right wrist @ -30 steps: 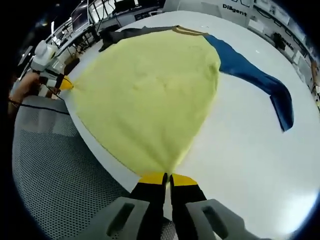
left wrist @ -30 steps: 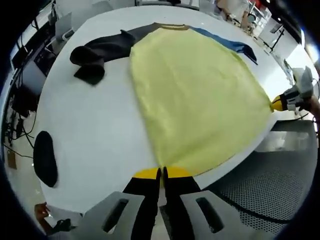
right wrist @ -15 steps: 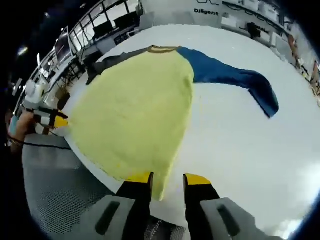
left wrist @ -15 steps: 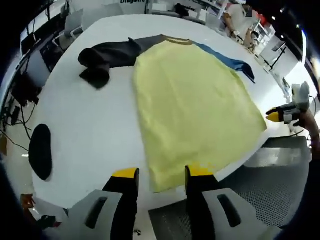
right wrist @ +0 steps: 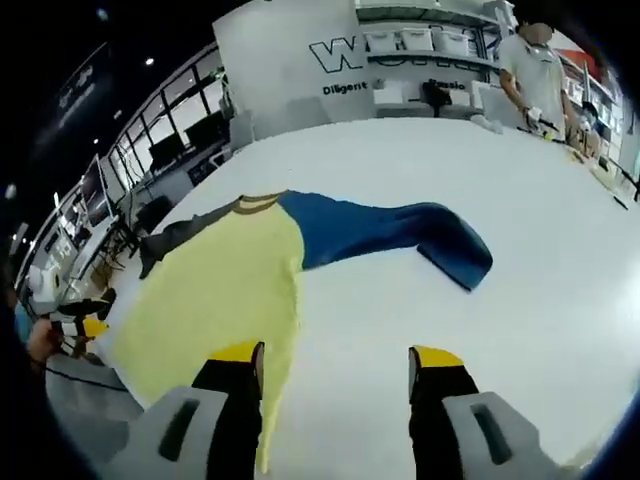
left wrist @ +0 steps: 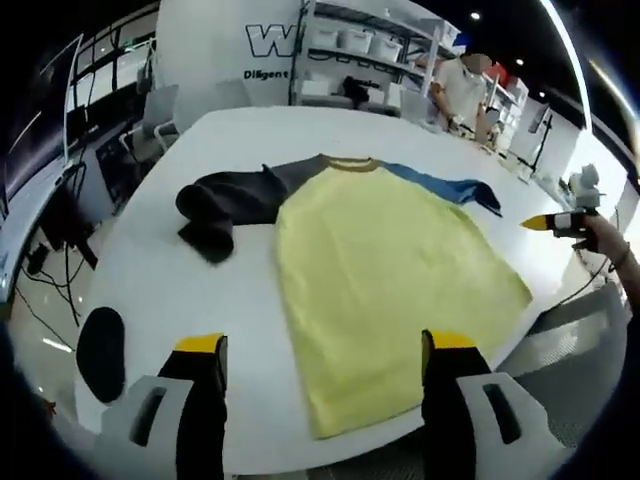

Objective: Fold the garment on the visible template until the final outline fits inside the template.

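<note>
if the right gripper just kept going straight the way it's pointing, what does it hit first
Probably bare white table. The open right gripper points between the yellow shirt body and the blue sleeve; farther on, the sleeve might cross its line, depth is unclear.

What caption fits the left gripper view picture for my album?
Open black-and-yellow gripper fingers hover above a yellow long-sleeved shirt, one sleeve dark grey, one blue, flat on a white table.

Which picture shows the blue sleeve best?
The right gripper view: the blue sleeve lies whole across the white table, cuff included. In the left gripper view it is far off, small and partly behind the yellow shirt body.
</note>
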### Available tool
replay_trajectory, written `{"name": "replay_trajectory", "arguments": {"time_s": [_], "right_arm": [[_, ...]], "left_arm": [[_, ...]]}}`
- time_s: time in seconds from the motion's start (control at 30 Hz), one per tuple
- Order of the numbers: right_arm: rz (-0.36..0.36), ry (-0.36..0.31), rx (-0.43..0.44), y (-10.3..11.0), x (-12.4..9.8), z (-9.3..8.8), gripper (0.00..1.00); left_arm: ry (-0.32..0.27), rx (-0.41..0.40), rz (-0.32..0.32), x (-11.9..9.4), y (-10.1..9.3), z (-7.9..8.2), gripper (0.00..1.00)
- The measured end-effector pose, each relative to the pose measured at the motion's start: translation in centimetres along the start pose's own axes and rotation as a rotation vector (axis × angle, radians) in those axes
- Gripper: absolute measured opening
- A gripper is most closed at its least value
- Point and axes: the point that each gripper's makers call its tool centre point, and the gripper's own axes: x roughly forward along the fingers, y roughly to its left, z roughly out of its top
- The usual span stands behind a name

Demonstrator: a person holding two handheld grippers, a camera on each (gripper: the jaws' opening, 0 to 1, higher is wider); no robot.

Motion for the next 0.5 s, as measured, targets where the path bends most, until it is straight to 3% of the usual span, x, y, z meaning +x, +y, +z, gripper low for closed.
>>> {"name": "replay_trajectory", "arguments": {"time_s": [0.07, 0.2, 0.33, 0.43, 0.5], "right_arm": [[-0.022, 0.004, -0.018, -0.9, 0.6, 0.6, 0.56], [-0.049, 0.002, 0.0, -3.0, 2.0, 1.7, 0.55], [-0.096, -0.009, 0.046, -5.6, 3.2, 2.4, 0.52], [-0.18, -0.008, 0.123, -8.2, 4.0, 2.6, 0.48], [-0.196, 0.007, 0.123, -8.7, 4.1, 2.4, 0.44]], "left_arm": [[-0.033, 0.006, 0.003, 0.0, 0.0, 0.6, 0.85], [-0.037, 0.001, 0.007, 0.0, 0.2, 0.6, 0.89], [-0.025, 0.001, 0.01, -0.1, 0.3, 0.3, 0.87], [-0.055, -0.015, 0.003, -0.1, 0.2, 0.9, 0.87], [-0.043, -0.02, 0.003, -0.1, 0.3, 0.6, 0.86]]}}
